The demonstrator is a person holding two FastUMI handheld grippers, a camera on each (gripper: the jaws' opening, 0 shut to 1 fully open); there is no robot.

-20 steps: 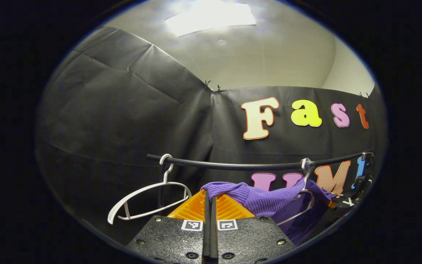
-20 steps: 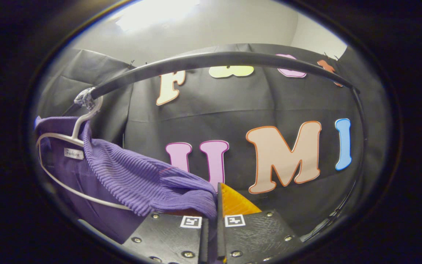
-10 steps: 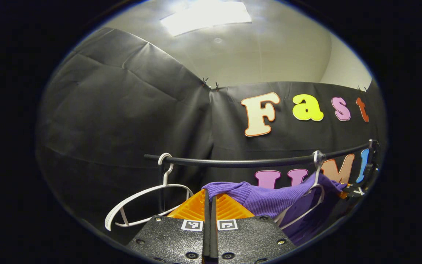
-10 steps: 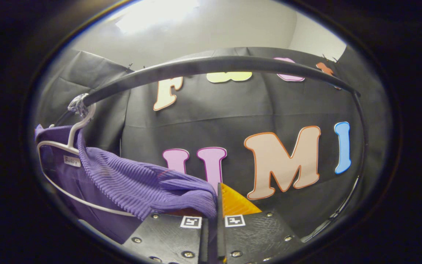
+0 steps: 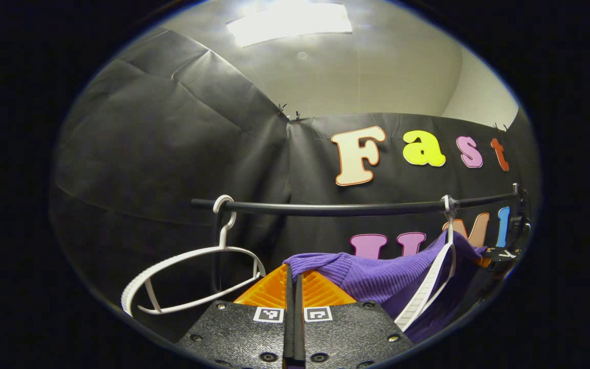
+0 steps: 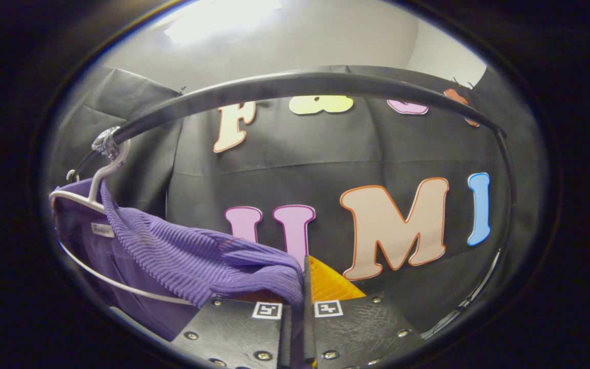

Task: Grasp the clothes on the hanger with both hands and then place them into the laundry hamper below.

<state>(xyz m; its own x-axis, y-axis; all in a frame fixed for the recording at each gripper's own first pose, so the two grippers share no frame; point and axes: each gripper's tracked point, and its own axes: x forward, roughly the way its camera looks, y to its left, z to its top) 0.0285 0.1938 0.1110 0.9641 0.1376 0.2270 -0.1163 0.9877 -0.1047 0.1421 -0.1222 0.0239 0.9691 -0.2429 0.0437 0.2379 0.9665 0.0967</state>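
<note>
— What changed since a second ago?
— The rail sits higher over the left gripper; the sweater's hanger turned edge-on.
— Grips?
— Both pinch the sweater, the right gripper too, still half on its hanger.

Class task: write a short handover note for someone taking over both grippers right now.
Left gripper: jaws shut on one end of the purple sweater.
Right gripper: jaws shut on the other end.
The sweater hangs on the white hanger on the black rail; an empty hanger hangs beside it.
Done: both grasps.
Left: pull the sweater off the hanger, lower it into the hamper.
</note>
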